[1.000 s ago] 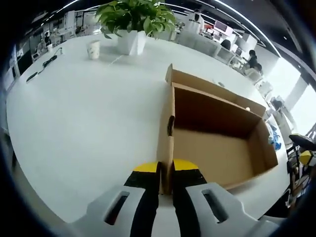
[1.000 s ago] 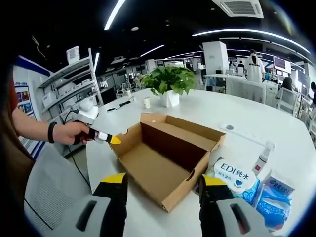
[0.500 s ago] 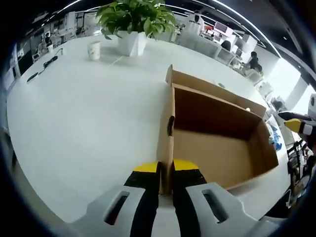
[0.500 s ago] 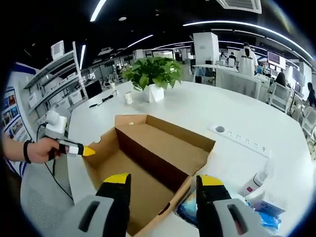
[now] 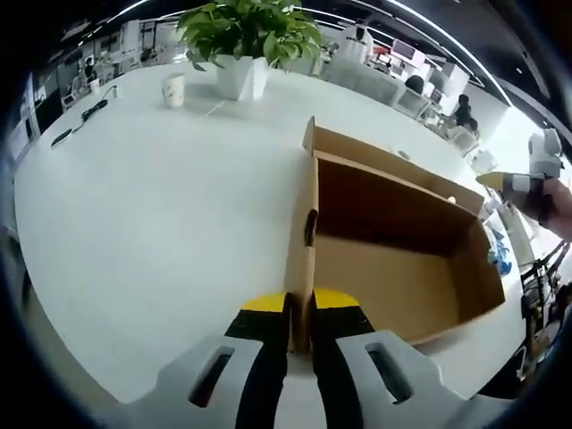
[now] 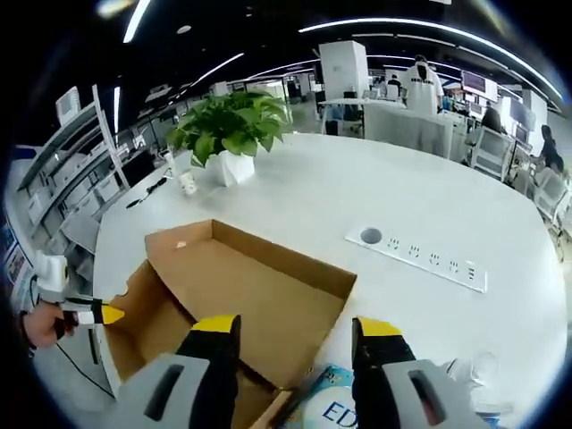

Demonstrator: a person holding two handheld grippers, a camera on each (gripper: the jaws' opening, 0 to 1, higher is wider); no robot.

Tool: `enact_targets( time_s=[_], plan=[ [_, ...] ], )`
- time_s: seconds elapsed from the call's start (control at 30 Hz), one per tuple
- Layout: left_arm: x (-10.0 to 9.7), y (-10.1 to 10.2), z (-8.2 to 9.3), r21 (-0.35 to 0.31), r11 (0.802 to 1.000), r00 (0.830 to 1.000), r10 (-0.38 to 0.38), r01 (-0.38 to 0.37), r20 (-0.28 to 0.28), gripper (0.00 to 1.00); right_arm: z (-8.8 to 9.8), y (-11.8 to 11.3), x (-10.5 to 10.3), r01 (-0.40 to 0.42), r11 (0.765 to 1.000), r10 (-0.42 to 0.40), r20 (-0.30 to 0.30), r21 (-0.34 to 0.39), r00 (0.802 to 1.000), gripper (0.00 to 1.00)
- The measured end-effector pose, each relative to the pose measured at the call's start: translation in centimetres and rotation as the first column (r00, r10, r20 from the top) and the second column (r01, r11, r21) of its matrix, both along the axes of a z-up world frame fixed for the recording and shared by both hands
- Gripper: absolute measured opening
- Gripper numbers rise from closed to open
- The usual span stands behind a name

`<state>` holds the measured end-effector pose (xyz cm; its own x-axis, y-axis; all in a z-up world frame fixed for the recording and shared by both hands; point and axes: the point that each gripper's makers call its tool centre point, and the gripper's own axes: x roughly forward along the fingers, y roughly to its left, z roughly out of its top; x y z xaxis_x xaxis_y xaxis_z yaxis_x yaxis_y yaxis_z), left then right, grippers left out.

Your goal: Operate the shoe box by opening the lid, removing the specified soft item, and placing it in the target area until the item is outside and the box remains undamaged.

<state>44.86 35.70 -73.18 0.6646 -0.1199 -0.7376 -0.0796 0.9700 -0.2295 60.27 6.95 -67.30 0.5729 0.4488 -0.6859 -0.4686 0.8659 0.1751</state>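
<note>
The brown cardboard shoe box [image 5: 393, 268] lies open on the white table, its lid flap [image 5: 384, 158] folded back on the far side. The inside that shows is bare cardboard. My left gripper [image 5: 299, 326] is shut on the top edge of the box's near end wall. In the right gripper view the box [image 6: 250, 286] lies below and ahead, with the left gripper [image 6: 89, 314] held by a hand at its left end. My right gripper [image 6: 296, 327] hovers open above the box's near edge, nothing between its jaws. It also shows in the left gripper view as the right gripper [image 5: 523, 183], beyond the box's right end.
A potted plant [image 5: 246, 36] and a paper cup [image 5: 172, 88] stand at the far side of the table [image 5: 152, 214]. A white power strip [image 6: 420, 259] lies right of the box. A blue-and-white packet [image 6: 326, 413] sits by the box's near edge. People sit at desks behind.
My right gripper has moved forward and over the box, which now lies closer beneath it. In the left gripper view it has risen higher at the right. The left gripper has kept its hold.
</note>
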Motion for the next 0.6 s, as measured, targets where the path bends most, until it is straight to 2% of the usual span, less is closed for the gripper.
enact_targets(
  time_s=[0.37,0.6],
  plan=[
    [0.1,0.3,-0.4,0.005,1.000,1.000,-0.002,0.002,-0.001,0.07,-4.4,0.0,2.7,0.016,0.998,-0.022,-0.094,-0.056,0.995,0.45],
    [0.1,0.3,-0.5,0.014,1.000,1.000,-0.009,0.009,0.000,0.07,-6.0,-0.3,5.0,0.051,0.996,-0.059,-0.123,-0.070,0.991,0.42]
  ],
)
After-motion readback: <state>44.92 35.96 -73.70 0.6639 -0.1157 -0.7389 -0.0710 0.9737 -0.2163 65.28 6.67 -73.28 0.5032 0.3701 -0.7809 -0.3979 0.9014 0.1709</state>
